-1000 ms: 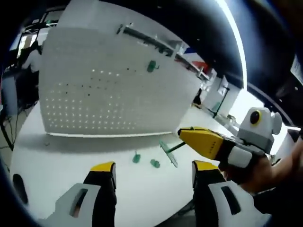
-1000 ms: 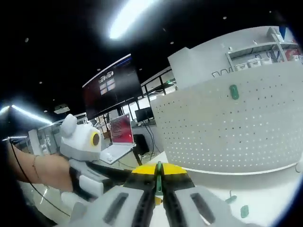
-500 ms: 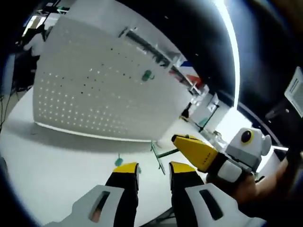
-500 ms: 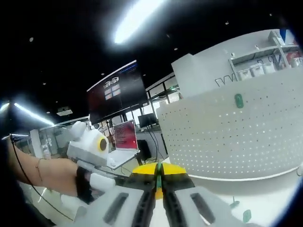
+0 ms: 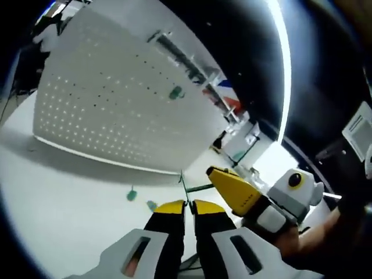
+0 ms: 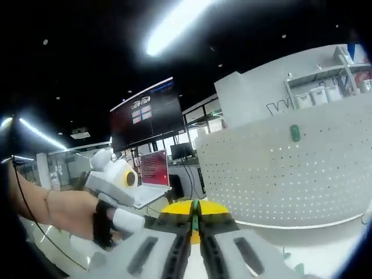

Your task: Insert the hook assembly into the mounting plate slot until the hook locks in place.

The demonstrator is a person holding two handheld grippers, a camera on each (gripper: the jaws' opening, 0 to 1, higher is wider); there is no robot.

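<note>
The green hook assembly (image 5: 185, 187) is a thin plate with a rod running off to the right, held up above the table. My left gripper (image 5: 189, 203) is shut on the plate's lower edge. My right gripper (image 5: 224, 180) comes in from the right, its yellow tips on the rod. In the right gripper view, the right gripper (image 6: 195, 207) is shut on the green hook assembly (image 6: 195, 220). The left gripper (image 6: 129, 221) shows at the left, in a person's hand. Behind stands the white perforated mounting plate (image 5: 104, 110) (image 6: 279, 174), with one green piece (image 5: 175, 92) (image 6: 295, 133) on it.
Two small green pieces (image 5: 132, 195) (image 5: 151, 205) lie on the white table (image 5: 64, 192) in front of the plate. A dark screen (image 6: 142, 122) and a laptop (image 6: 152, 168) stand beyond the table. Shelving (image 5: 192, 64) rises behind the plate.
My left gripper's jaws went from wide open to shut on the hook's plate. Both views shifted a little; the right gripper kept its hold on the hook.
</note>
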